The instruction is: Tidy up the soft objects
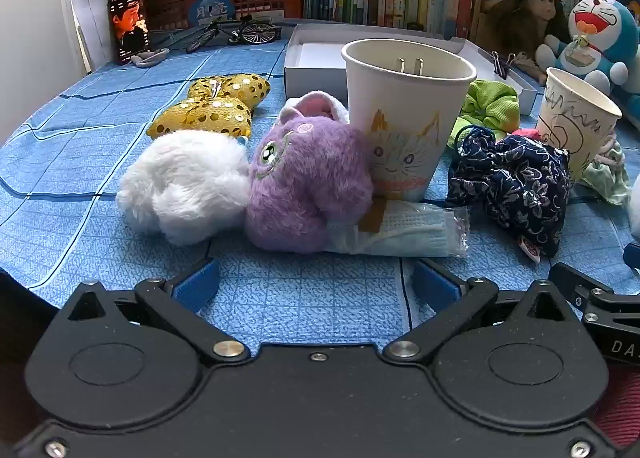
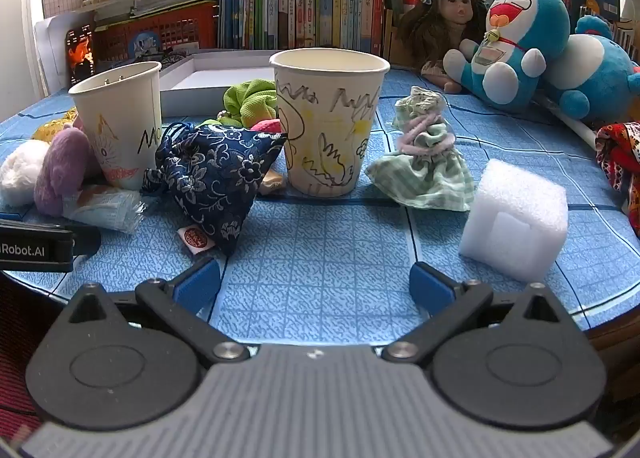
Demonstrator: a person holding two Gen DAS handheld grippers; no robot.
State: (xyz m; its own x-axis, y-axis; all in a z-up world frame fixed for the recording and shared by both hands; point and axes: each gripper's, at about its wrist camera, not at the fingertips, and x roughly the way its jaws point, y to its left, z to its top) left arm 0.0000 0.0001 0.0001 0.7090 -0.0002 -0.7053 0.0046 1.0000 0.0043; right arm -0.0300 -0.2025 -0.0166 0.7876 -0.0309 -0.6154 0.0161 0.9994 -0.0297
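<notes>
Both the left gripper (image 1: 316, 284) and right gripper (image 2: 316, 284) hover low and level over the blue-clothed tabletop (image 1: 80, 161), jaws spread wide and empty, facing a fluffy purple plush toy (image 1: 308, 185) and a navy floral fabric pouch (image 2: 216, 177).

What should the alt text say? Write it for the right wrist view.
Open tongs hover over a blue tablecloth, facing a scribbled paper cup. A navy floral pouch leans beside it to the left, with a green doll dress and a white foam block to the right.
</notes>
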